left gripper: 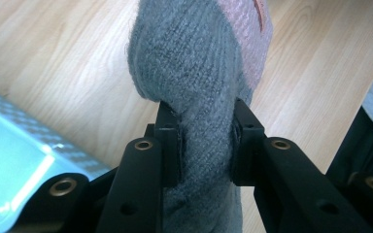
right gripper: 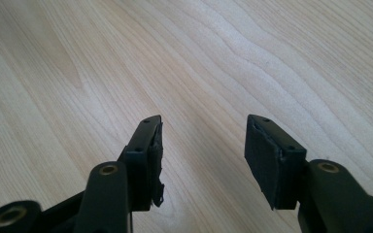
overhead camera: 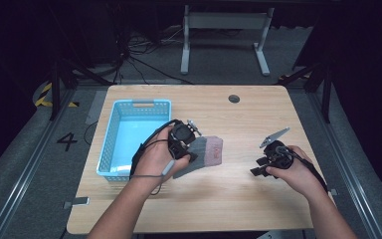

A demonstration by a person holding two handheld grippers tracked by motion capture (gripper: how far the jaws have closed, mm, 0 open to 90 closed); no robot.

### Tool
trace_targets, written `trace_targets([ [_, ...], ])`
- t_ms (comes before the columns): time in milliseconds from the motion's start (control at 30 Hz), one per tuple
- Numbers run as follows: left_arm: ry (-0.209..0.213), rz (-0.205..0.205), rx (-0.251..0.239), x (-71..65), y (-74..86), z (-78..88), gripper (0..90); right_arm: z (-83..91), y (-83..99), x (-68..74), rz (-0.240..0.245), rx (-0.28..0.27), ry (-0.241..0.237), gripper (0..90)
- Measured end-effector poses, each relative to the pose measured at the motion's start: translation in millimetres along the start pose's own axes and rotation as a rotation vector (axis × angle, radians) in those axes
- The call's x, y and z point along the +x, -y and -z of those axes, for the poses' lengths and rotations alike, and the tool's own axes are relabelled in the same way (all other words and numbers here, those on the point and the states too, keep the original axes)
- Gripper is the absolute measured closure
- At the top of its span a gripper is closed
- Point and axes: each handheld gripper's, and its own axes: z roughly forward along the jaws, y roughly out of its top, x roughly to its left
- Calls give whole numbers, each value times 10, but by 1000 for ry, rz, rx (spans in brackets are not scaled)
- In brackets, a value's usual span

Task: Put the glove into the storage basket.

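Fuzzy knitted grey sock [left gripper: 199, 73], matt wood-grain table [right gripper: 126, 58], glossy plastic basket [overhead camera: 110, 144].

This looks like a lab or recording studio rather than a home. A single pale wooden table [overhead camera: 238, 199] stands lit in the middle of the frame, while everything around it falls off into dark. Grey carpet [overhead camera: 10, 164] covers the floor, with a painted number four [overhead camera: 67, 141] at centre left and yellow-black hazard tape [overhead camera: 43, 94] above it. Loose cables [overhead camera: 144, 55] trail across the upper middle, beside the white legs of another desk [overhead camera: 224, 45]. Black stands [overhead camera: 54, 89] — likely rig supports — rise at left and right.
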Motion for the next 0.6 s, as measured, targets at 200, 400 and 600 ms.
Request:
trace_targets([
  [200, 1, 14, -22, 109, 54, 114, 713, 11, 50, -5, -17, 3, 8, 491],
  [400, -17, 21, -39, 256, 100, 226, 713, 13, 94, -8, -28, 6, 12, 490],
  [600, -30, 13, -44, 390, 161, 321, 712, 14, 144, -19, -43, 12, 16, 489],
])
